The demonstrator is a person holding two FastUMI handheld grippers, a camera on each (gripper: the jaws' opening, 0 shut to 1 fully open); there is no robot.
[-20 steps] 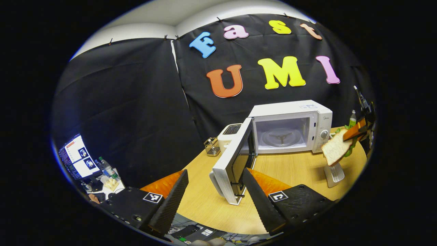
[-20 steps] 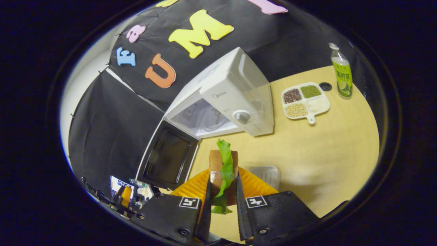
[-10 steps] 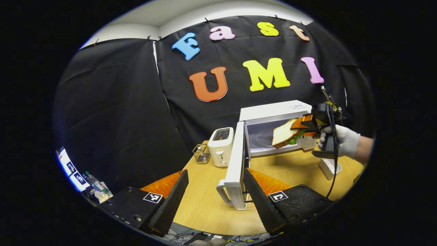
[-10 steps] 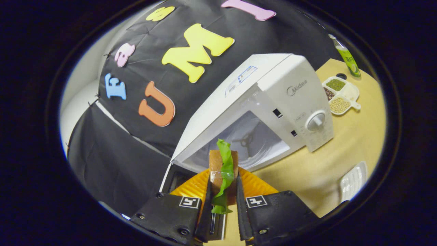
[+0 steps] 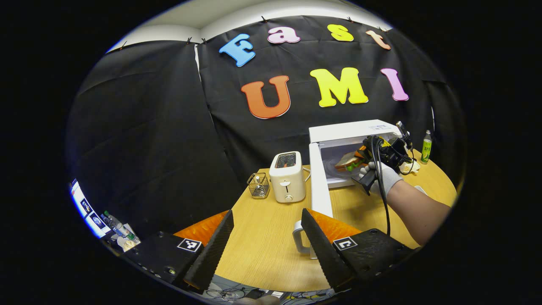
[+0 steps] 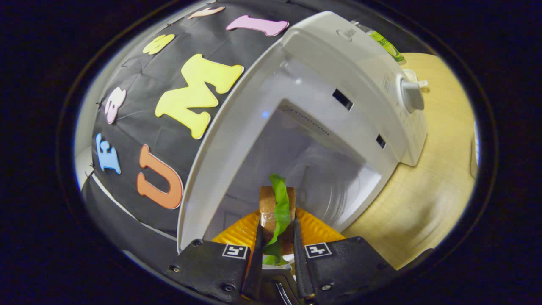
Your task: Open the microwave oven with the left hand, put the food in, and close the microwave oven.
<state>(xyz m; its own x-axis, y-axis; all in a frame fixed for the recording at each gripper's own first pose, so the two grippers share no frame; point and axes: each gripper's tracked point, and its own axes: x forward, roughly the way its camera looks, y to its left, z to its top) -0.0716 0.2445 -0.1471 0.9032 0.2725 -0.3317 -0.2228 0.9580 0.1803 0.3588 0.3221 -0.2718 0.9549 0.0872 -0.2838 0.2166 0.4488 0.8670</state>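
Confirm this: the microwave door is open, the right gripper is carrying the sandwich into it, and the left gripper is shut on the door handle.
Not quite. In the left gripper view, the left gripper is open and holds nothing; the door handle sits beyond it. The rest stands: microwave door open, right gripper carrying the sandwich inside.

You see a smooth, glossy white microwave [image 6: 351, 80] on a matt wood-grain table [image 5: 262, 237], a wire-mesh metal basket [image 5: 258, 185], and ribbed black gripper fingers [image 5: 211, 250].
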